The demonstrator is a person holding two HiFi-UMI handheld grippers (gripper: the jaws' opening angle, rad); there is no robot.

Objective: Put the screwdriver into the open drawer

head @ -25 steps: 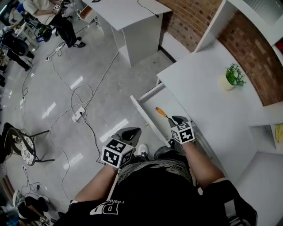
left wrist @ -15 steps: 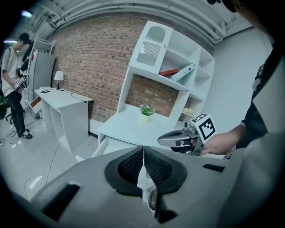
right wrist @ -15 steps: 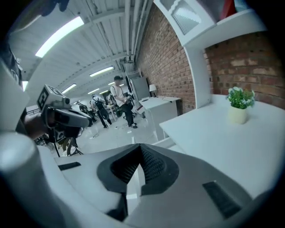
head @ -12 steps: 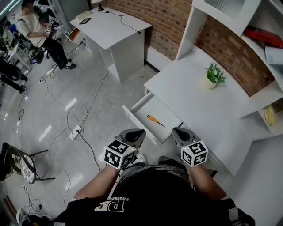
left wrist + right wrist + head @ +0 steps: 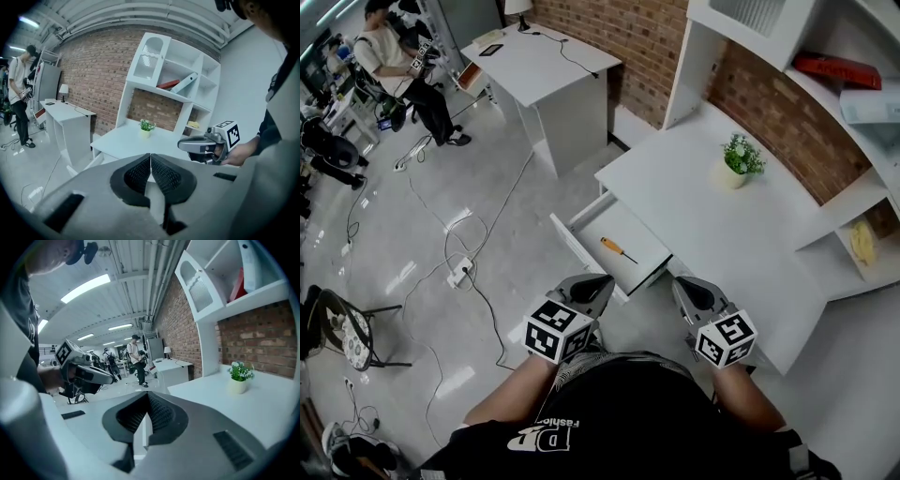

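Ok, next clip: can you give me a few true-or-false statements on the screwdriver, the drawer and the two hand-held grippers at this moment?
1. The orange-handled screwdriver lies inside the open white drawer. True.
2. The right hand-held gripper is shut on the screwdriver. False: its jaws are together with nothing between them, and the screwdriver lies in the drawer.
3. The left hand-held gripper has its jaws together and holds nothing. True.
4. The small green potted plant stands in the drawer. False: it stands on the white desk, near the brick wall.
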